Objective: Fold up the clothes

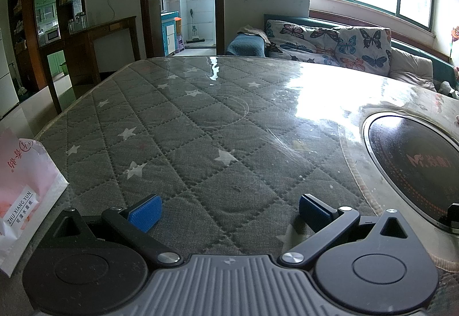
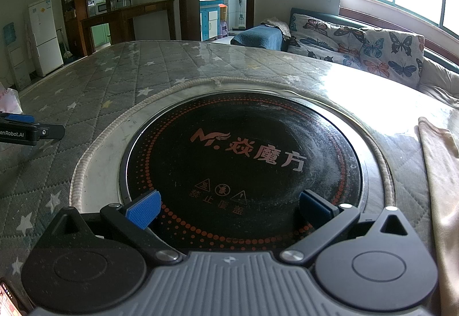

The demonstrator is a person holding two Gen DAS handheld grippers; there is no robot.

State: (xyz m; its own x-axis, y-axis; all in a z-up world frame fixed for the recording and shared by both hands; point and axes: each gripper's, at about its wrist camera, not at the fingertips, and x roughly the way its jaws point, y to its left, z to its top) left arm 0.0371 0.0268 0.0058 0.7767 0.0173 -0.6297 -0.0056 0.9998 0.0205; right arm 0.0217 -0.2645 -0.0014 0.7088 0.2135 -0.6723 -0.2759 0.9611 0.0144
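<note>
Right hand-held gripper (image 2: 229,208), jaws wide apart and empty above the inset cooktop (image 2: 243,161), has the beige garment (image 2: 441,172) at three o'clock, long axis running near-to-far; left hand-held gripper (image 1: 229,208), equally spread and empty, stands farther off.

The right tongs (image 2: 228,208) hang low over a round black cooktop (image 2: 243,161) set into the counter (image 2: 86,92), their blue pads (image 2: 143,208) spread wide apart with nothing between them. A tan garment (image 2: 441,187) lies flat on the counter just right of the cooktop's rim. The left tongs (image 2: 28,129) show at the left edge, and a butterfly-print sofa cover (image 2: 358,43) sits beyond the counter under the window.
</note>
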